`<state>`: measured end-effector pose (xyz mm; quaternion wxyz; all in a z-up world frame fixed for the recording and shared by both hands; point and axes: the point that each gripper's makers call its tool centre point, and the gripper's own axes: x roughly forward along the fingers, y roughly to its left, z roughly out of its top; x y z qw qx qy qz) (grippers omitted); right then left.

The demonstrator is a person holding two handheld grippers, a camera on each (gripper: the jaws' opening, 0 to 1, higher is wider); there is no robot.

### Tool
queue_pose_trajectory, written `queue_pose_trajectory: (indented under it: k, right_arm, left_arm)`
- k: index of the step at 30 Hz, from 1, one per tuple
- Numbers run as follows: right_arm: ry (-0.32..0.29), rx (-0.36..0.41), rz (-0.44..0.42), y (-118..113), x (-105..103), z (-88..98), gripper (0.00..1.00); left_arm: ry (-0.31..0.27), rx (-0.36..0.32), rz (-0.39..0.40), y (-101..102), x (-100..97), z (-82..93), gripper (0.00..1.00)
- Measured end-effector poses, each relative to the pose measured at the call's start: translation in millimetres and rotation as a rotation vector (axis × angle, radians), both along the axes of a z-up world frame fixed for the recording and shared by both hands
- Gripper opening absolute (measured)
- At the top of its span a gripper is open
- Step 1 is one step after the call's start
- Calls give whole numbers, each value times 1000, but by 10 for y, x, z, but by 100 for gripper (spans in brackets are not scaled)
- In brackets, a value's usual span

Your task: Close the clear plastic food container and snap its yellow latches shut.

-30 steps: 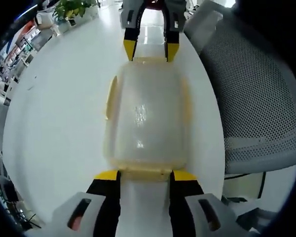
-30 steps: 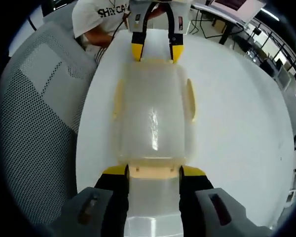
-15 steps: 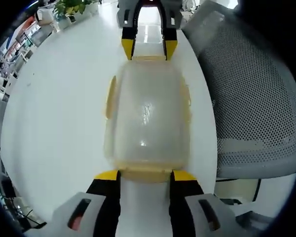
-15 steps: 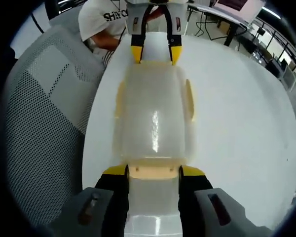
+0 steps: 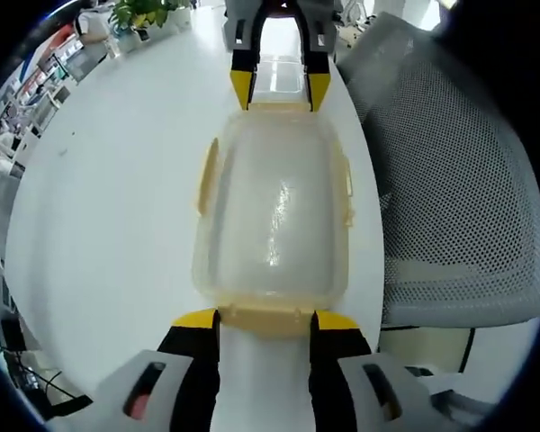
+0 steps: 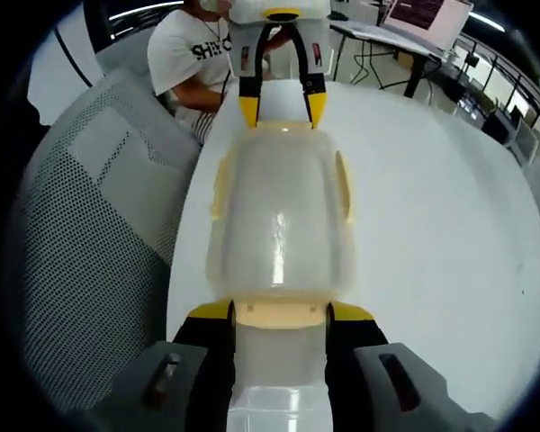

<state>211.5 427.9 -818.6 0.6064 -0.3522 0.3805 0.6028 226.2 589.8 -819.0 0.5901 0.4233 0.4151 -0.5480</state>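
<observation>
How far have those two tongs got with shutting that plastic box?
The lid already sits on the clear container. In hand: the left tongs and right tongs each straddle a yellow end latch, one at either end. The side latches look flared outward, so they probably remain to be snapped; whether the end ones have clicked can't be told.

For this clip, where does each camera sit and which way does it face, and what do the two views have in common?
Left gripper view: rides on the left hand-held gripper, looking along its jaws down the clear container toward the right hand-held gripper at the far end.
Right gripper view: rides on the right hand-held gripper, looking back over the container toward the left hand-held gripper and a person in a white shirt.
Shared: the container, both grippers, the white table, the mesh chair; the views face each other.
</observation>
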Motion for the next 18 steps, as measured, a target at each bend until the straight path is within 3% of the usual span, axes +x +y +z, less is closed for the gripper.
queue_pose_trajectory:
  k: [18]
  right_arm:
    - [-26,13,3,-41,136,392,35]
  left_arm:
    - [-6,-17,6,-39,130,403,33]
